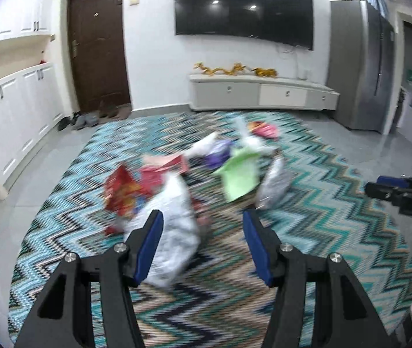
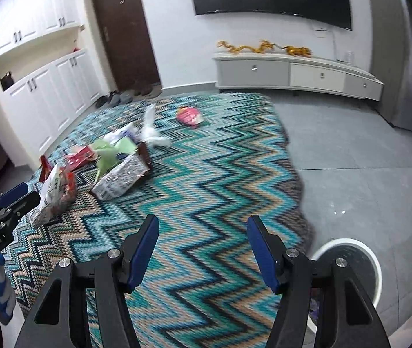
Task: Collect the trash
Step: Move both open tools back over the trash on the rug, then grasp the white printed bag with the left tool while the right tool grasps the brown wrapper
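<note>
Several pieces of trash lie on a zigzag rug [image 1: 223,261]: a white-and-red snack bag [image 1: 171,226], a red wrapper [image 1: 124,191], a green paper [image 1: 239,174], a silver printed bag [image 1: 274,185], a purple-white bag [image 1: 219,150] and a pink packet [image 1: 263,129]. My left gripper [image 1: 203,223] is open above the rug, with the white snack bag just ahead between its fingers. My right gripper [image 2: 203,226] is open and empty over bare rug [image 2: 206,203]. The pile shows at the left in the right wrist view, with the silver bag [image 2: 121,179] and the pink packet [image 2: 190,116]. A white-rimmed trash bin [image 2: 350,264] stands at the lower right.
A low TV cabinet [image 1: 263,92] and a wall TV [image 1: 243,5] are at the back. White cupboards [image 1: 11,116] line the left wall beside a brown door [image 1: 98,49], with shoes [image 1: 81,120] on the floor. A grey fridge [image 1: 362,66] stands at the right. Grey tile floor [image 2: 365,150] surrounds the rug.
</note>
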Tool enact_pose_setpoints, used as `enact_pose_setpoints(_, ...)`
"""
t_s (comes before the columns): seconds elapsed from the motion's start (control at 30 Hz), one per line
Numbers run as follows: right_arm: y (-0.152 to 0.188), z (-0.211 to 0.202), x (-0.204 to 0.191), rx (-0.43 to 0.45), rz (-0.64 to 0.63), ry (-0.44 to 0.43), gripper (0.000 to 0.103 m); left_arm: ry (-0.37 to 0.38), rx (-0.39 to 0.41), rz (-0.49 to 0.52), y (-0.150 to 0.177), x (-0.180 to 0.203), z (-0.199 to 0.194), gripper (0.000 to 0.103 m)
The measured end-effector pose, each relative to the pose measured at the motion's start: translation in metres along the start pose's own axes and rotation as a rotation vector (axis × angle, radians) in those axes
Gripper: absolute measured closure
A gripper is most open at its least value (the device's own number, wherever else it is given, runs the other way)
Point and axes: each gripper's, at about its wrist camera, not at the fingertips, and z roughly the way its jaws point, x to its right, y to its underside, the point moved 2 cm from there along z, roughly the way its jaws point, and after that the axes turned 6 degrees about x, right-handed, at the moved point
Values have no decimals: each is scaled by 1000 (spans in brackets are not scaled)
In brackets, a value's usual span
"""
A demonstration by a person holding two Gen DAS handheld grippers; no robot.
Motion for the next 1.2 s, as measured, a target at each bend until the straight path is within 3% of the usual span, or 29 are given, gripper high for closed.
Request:
enact_pose_setpoints(0.13, 0, 18, -17, -28, -25, -35, 42, -20, -44, 6, 13, -20, 13, 48)
enact_pose_setpoints(0.4, -5, 50, -45, -80, -67, -103, 41, 37, -93, -13, 24, -27, 32, 48)
enact_pose_setpoints(0.5, -13, 64, -55, -84, -73, -126, 31, 57, -130, -39, 30, -30, 39, 48)
enact_pose_setpoints(0.77, -34, 102, -56, -97, 46, -185, 30, 93, -148, -168, 35, -57, 39, 49)
enact_pose_setpoints(0.97, -37, 119, -50, -123, 153, -225, 30, 97, -140, -250, 38, -72, 37, 66)
enact_pose_setpoints(1.0, -36, 121, -49, -126, 160, -224, 34, 94, -139, -257, 38, -74, 38, 69)
enact_pose_setpoints(1.03, -36, 123, -48, -127, 166, -227, 47, 87, -136, -257, 38, -73, 37, 72)
enact_pose_setpoints(1.2, -33, 113, -45, -101, 174, -263, 61, 50, -117, -223, 37, -66, 28, 91)
